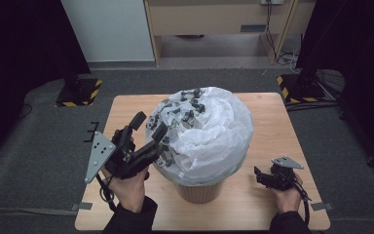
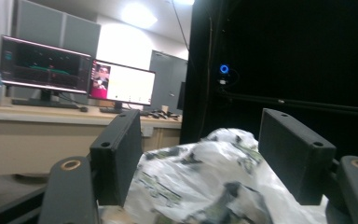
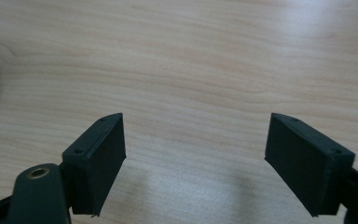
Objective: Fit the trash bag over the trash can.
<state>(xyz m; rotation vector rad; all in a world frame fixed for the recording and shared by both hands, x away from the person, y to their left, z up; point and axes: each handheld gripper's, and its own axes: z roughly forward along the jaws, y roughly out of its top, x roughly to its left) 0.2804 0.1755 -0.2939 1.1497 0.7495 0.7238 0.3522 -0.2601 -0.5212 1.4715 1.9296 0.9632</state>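
A white plastic bag (image 1: 214,131) with a dark printed pattern billows over a tan bin (image 1: 199,191) in the middle of the wooden table (image 1: 282,117). My left gripper (image 1: 149,125) is raised at the bag's left side with its jaws open. In the left gripper view the crumpled bag (image 2: 191,182) lies between and beyond the open left gripper (image 2: 200,135), and the pads stand clear of it. My right gripper (image 1: 259,174) rests low near the table's right front, to the right of the bin. Its jaws (image 3: 196,135) are open over bare wood with nothing between them.
Two black stands with yellow-and-black striped bases (image 1: 78,92) (image 1: 299,90) sit on the floor behind the table's back corners. A wooden desk (image 1: 214,19) stands farther back. Lit monitors (image 2: 46,67) on a desk show in the left gripper view.
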